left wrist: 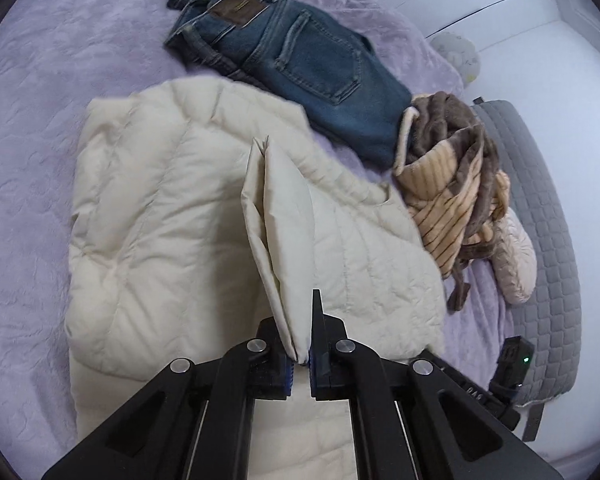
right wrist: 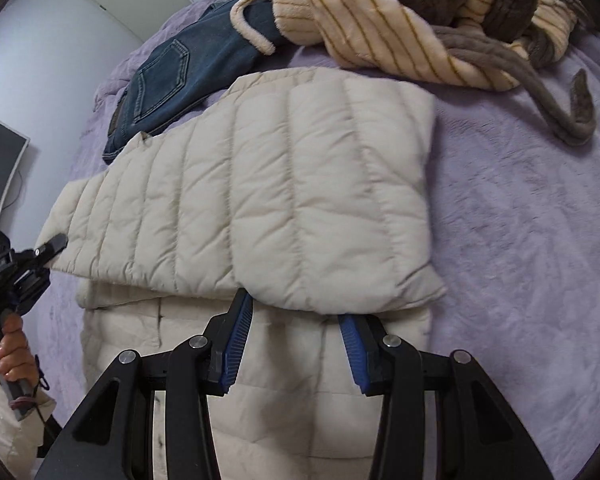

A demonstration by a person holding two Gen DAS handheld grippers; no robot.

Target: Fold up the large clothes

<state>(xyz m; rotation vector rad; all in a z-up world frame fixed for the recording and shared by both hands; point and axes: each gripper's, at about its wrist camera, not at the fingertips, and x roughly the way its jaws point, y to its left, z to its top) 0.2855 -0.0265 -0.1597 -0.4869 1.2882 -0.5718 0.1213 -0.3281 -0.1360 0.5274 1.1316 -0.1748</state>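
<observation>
A cream quilted puffer jacket (left wrist: 160,220) lies spread on the purple bed cover (left wrist: 32,128). My left gripper (left wrist: 302,332) is shut on a thin cream flap of the jacket, which stands up between its fingers. In the right wrist view a folded-over panel of the jacket (right wrist: 280,200) lies across the lower layer. My right gripper (right wrist: 294,308) stands open at that panel's near edge, its blue pads (right wrist: 236,344) apart and its tips tucked under the puffy edge. At that view's left edge, the left gripper (right wrist: 52,244) holds the panel's far corner, a hand (right wrist: 8,344) on its handle.
Folded blue jeans (left wrist: 300,56) lie beyond the jacket. A bundled beige-striped and brown fleece garment (left wrist: 452,184) sits to the right, its brown belt (right wrist: 560,120) trailing on the bed cover. A grey quilted mat (left wrist: 548,240) edges the bed. A dark screen (right wrist: 0,160) leans against the wall.
</observation>
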